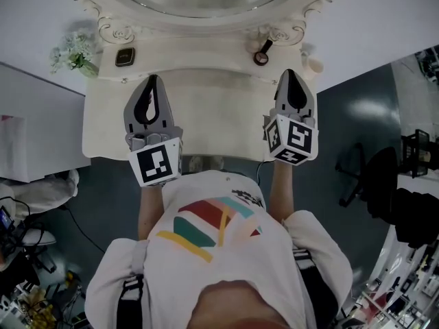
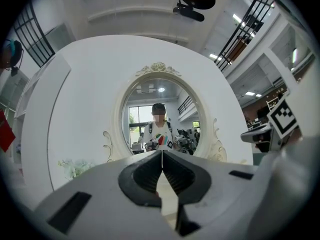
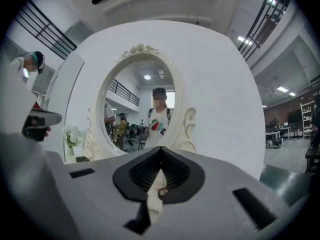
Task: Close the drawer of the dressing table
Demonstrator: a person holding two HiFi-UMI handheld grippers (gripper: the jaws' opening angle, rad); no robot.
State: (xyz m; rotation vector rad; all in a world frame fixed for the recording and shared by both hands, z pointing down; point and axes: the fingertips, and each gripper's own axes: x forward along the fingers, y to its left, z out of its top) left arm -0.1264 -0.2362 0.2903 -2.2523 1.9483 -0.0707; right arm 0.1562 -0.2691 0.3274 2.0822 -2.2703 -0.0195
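claws two: left claw (image 1: pixel 152 79), right claw (image 1: pixel 291 72), both closed; one dressing table (image 1: pixel 206 112).

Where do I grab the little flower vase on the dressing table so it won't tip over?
Grip the narrow vase under the white flowers, not the soft blossoms. It stands upright at the dressing table's left back corner, with the mirror frame close beside it, so coming level from the front with the left gripper looks best.
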